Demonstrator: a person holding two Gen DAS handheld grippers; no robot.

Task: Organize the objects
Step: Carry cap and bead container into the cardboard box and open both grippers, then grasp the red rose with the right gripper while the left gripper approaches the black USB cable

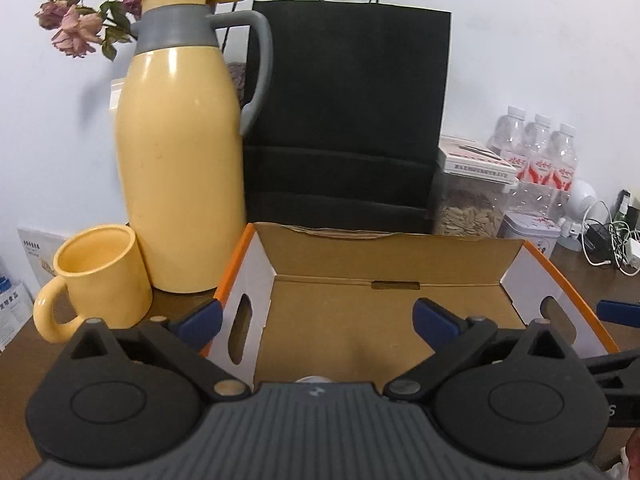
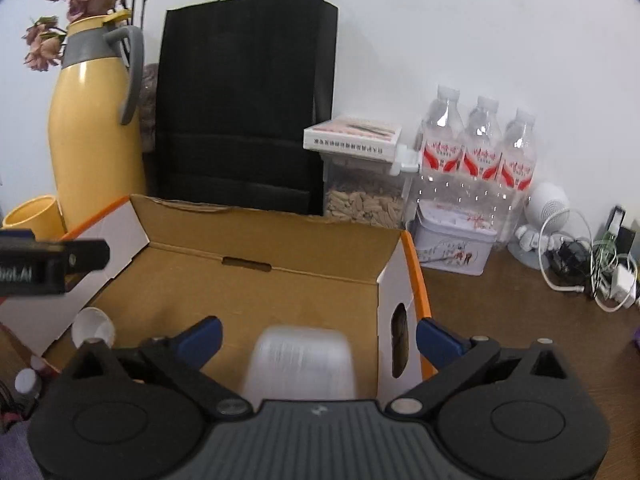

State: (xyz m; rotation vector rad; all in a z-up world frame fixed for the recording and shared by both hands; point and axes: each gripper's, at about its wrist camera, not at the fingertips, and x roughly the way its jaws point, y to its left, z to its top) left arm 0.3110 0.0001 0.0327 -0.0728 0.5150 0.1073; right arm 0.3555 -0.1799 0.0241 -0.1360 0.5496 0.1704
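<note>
The left gripper (image 1: 316,318) is released: its two blue pads stand wide apart, one outside the left wall of the cardboard box (image 1: 384,304) and the other over the box interior, with nothing pressed between them. A small white round object (image 1: 314,379) shows just past the gripper body at the near floor of the box; its identity cannot be determined.

The right gripper (image 2: 318,338) is likewise released, jaws spread wide. One pad sits over the box interior, the other just outside the right wall of the box. A translucent plastic container (image 2: 300,364), blurred, is between the pads but touches neither. Whether it rests on the box floor cannot be told.

The box stands open on the brown table (image 2: 500,320). Its inner walls are white with oval hand slots, and its rim is edged in orange. A white round lid-like object (image 2: 94,326) lies inside near the left wall, seen from the right wrist.

Left of the box stand a yellow mug (image 1: 102,276) and, behind it, a tall yellow thermos jug (image 1: 180,152) with grey collar and handle. Dried flowers (image 1: 76,28) rise behind the jug. A black paper bag (image 1: 344,116) stands upright directly behind the box.

Right of the bag: a clear jar of seeds (image 2: 366,196) with a white carton (image 2: 354,136) on top, three water bottles (image 2: 478,148), a tin box (image 2: 454,246), a white round speaker (image 2: 546,204), and tangled cables (image 2: 592,268).
</note>
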